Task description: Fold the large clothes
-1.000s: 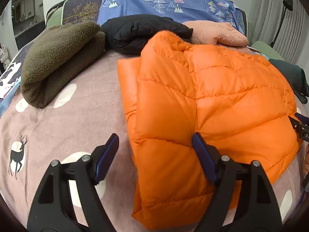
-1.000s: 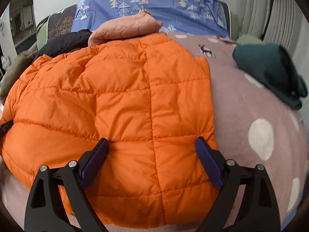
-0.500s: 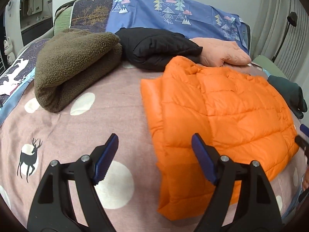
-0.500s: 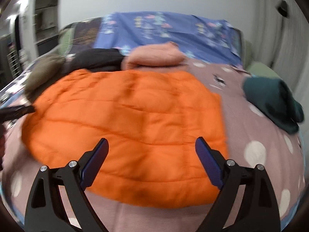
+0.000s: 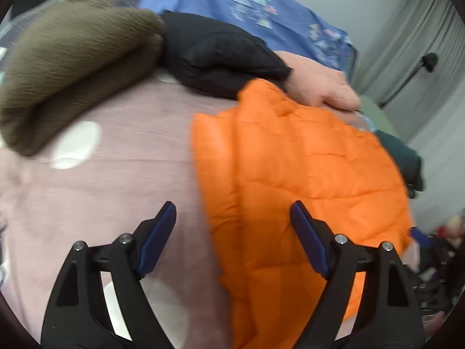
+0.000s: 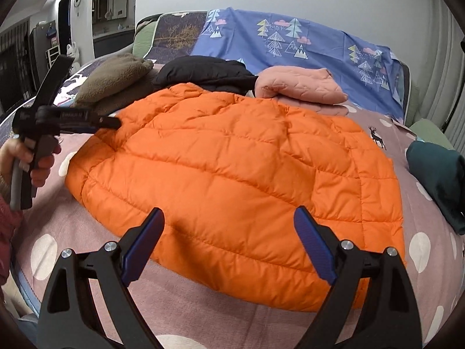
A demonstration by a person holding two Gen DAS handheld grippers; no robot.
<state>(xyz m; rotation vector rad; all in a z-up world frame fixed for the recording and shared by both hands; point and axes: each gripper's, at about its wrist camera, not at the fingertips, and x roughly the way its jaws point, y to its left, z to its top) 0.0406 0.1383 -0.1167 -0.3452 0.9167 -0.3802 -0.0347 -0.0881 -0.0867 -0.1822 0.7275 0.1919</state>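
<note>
Both tools released, nothing gripped: left tool [image 5: 229, 238] is opening, right tool [image 6: 229, 244] gapes above orange jacket [image 6: 247, 171], prob lining up next fold on bed [image 6: 174, 299].

1. Left wrist view looks down, tilted, from close over the orange jacket [image 5: 305, 180] at its left edge.
2. Right wrist view faces the orange jacket's near edge.
3. Both share the orange jacket.
</note>
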